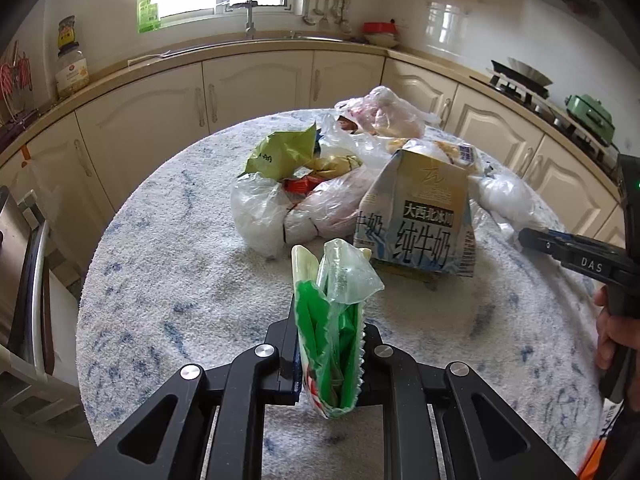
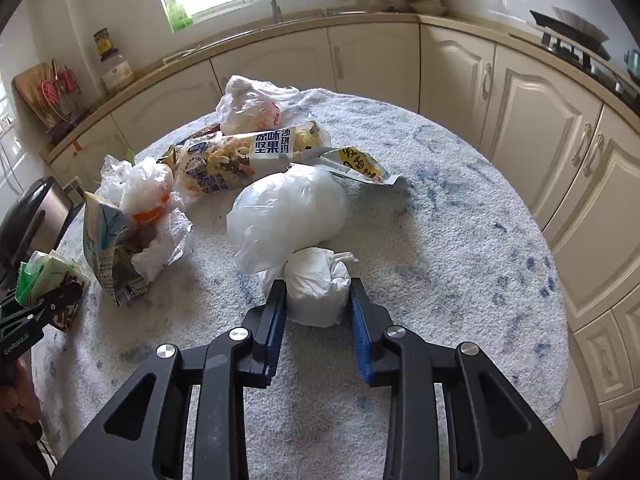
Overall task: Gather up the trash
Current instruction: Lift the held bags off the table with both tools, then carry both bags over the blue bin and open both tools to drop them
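My left gripper [image 1: 330,332] is shut on a green and white snack wrapper [image 1: 332,320], held above the round table [image 1: 160,280]. It also shows at the left edge of the right wrist view [image 2: 44,280]. My right gripper [image 2: 318,300] has its jaws around a small white crumpled wad [image 2: 318,288] lying on the table; the pads touch its sides. A white plastic bag [image 2: 284,216] lies just behind the wad. A torn milk carton [image 1: 420,220] stands mid-table beside tied plastic bags [image 1: 280,212].
A nut-bar wrapper [image 2: 248,156], a yellow packet [image 2: 360,166] and more bags [image 2: 248,104] lie at the table's far side. Kitchen cabinets [image 2: 540,128] ring the table. A sink counter [image 1: 260,40] and stove [image 1: 520,80] stand behind.
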Demonstrator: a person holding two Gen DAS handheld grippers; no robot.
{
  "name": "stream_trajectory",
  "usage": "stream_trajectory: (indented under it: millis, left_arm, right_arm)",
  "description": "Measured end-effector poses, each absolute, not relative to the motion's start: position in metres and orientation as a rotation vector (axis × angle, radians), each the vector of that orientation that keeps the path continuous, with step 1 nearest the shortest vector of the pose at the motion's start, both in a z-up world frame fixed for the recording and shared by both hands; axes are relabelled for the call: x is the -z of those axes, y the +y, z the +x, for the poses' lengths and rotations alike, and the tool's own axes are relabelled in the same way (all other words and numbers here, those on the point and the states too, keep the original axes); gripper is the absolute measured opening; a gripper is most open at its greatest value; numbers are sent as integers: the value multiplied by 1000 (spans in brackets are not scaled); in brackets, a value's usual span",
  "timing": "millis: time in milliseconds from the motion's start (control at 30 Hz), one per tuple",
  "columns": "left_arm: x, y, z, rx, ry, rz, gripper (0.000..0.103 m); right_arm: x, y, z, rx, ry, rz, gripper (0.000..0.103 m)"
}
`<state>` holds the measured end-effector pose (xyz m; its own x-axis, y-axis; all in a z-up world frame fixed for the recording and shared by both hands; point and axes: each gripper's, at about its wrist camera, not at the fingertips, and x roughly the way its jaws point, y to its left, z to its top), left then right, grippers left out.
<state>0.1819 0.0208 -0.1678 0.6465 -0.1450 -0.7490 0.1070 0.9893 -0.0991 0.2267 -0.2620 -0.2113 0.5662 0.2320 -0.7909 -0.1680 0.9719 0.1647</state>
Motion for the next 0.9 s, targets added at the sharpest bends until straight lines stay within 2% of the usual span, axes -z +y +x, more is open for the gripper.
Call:
stream_trajectory:
  millis: [233, 433, 600, 733, 900]
  left_arm:
    - [153, 13, 160, 201, 836, -74, 11]
    - [125, -30, 140, 305, 788, -35, 11]
    - [99, -105, 132, 486, 748, 27, 11]
    - [86, -194, 125, 671, 722, 96, 11]
    - [108, -317, 110, 911, 790, 174, 11]
  right_arm:
    - [190, -275, 178, -219, 855, 144, 30]
    - [171, -298, 142, -195, 792, 196, 30]
    - [146, -341, 109, -114, 731, 217, 30]
    - [132, -398, 65, 19, 709, 207, 30]
    - [152, -475, 7, 206, 781, 220, 30]
